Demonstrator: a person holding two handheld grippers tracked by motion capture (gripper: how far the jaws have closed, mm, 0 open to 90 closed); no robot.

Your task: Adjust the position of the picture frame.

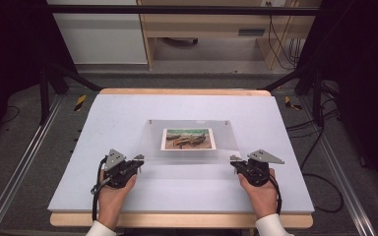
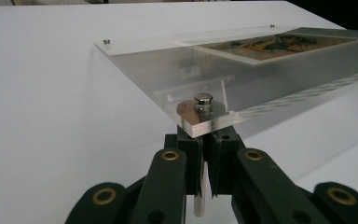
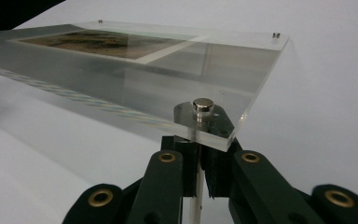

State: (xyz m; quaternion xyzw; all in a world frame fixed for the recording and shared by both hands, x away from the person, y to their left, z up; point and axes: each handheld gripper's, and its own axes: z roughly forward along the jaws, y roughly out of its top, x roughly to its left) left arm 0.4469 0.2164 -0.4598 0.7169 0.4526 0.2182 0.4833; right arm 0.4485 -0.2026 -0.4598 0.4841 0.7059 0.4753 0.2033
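Observation:
A clear acrylic frame [image 1: 226,142] holding a boat picture [image 1: 187,138] lies mid-table on the white mat [image 1: 118,113]. My left gripper [image 1: 139,160] is shut at its near-left corner. In the left gripper view the jaws [image 2: 206,140] pinch a thin pale post [image 2: 199,203] under the corner's metal stud [image 2: 203,99]. My right gripper [image 1: 234,160] is shut at the near-right corner. Its jaws [image 3: 200,147] grip the post [image 3: 195,205] below that corner's stud [image 3: 203,105]. The frame's [image 3: 242,70] near edge stands raised off the mat, and the far corners sit lower.
The white mat covers a wooden table whose edge [image 1: 182,220] shows at front and back. Metal rails [image 1: 17,172] run along both sides on the floor. Cables [image 1: 320,142] lie on the floor at right. Cabinets [image 1: 98,34] stand beyond the table.

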